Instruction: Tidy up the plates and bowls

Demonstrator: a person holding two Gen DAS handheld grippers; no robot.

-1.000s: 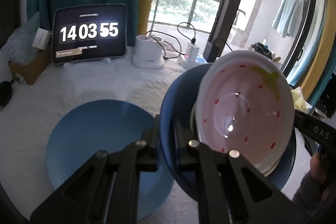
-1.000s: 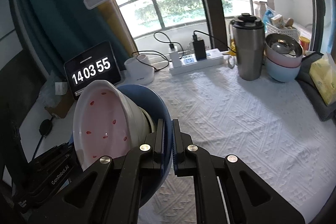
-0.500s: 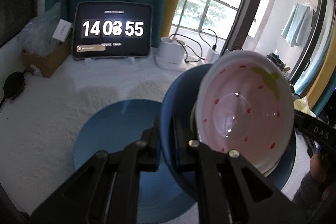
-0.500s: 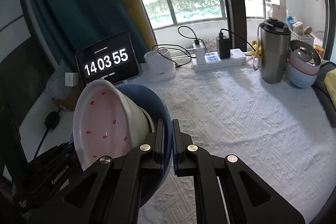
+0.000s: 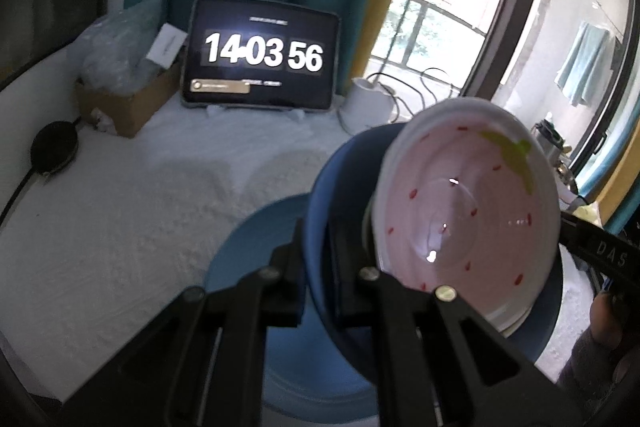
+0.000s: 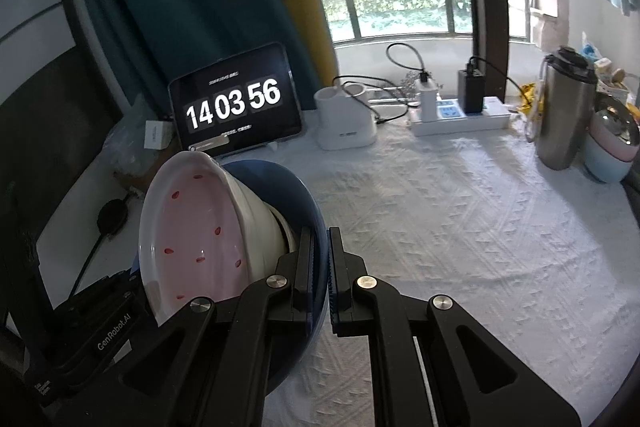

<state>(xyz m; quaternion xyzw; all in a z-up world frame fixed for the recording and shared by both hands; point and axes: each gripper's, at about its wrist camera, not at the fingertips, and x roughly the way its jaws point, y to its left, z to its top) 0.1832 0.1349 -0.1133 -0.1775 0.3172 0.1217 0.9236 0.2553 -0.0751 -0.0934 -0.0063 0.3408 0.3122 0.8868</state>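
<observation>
— While the dark blue bowl is carried, how is it gripped?

— Its rim is pinched on two sides: by the left gripper on the near-left edge and by the right gripper on the opposite edge, the jaws of each pressed nearly together on the thin wall. A strawberry-patterned bowl is nested inside it, tilted toward the left gripper's camera.

— Which step is judged to be in hand?

— A transfer of the nested pair toward the light blue plate, which is seen just below and behind the left gripper's fingers on the white tablecloth. Stacking on that plate is likely intended.

— What is called for next?

— The pair should be levelled, centred over the plate and lowered evenly by both grippers, so that the loose inner bowl is not tipped out.

— What else is around, and is anything in the way?

— Ahead of the left gripper a tablet clock, a cardboard box and a lamp base are seen; far right of the right gripper, a steel tumbler and stacked bowls. Nothing is seen lying on the visible part of the plate; its near part is hidden by the fingers.
</observation>
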